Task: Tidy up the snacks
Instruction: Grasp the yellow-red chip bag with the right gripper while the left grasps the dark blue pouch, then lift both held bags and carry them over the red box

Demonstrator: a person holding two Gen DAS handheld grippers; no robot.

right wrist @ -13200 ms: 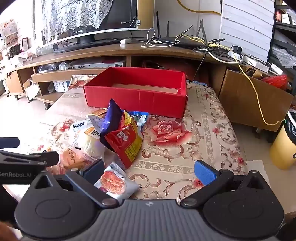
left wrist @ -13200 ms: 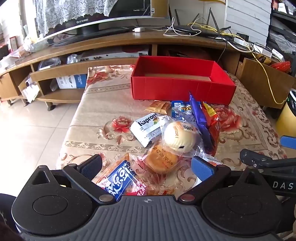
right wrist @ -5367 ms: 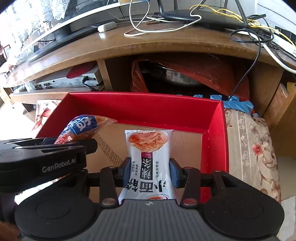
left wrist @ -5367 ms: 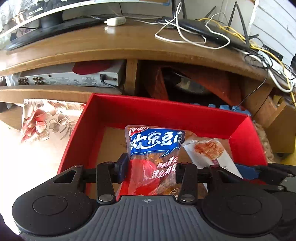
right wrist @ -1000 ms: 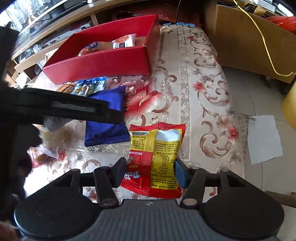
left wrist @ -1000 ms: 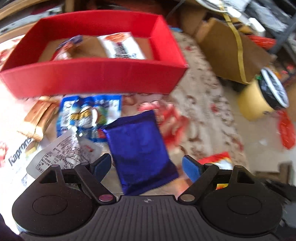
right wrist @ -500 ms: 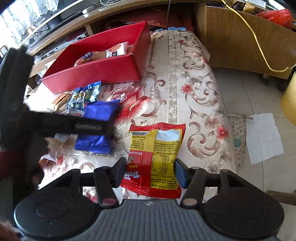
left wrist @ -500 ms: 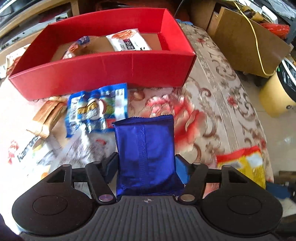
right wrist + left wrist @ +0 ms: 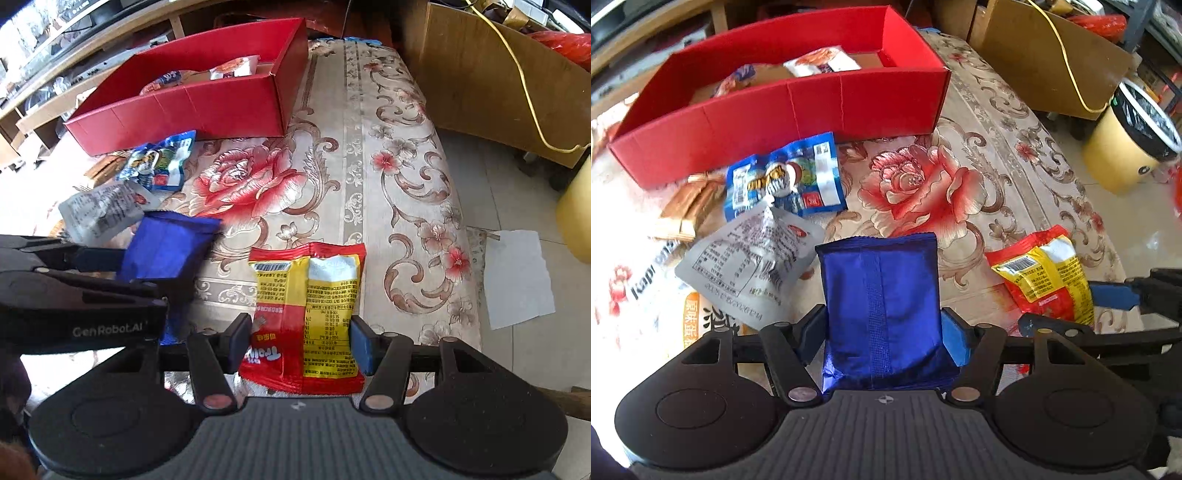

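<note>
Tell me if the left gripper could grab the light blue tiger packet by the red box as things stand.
Probably not: the left gripper has its jaws closed on the dark blue packet, so they are occupied. The light blue tiger packet itself lies uncovered on the tablecloth.

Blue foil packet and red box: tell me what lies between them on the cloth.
In the left wrist view, between the blue foil packet and the red box lie a blue-and-white printed packet and a silver pouch.

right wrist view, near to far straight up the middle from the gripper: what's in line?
right gripper → red-and-yellow snack bag held between its pads → bare floral tablecloth → red box, its far right corner at the top of that line.
</note>
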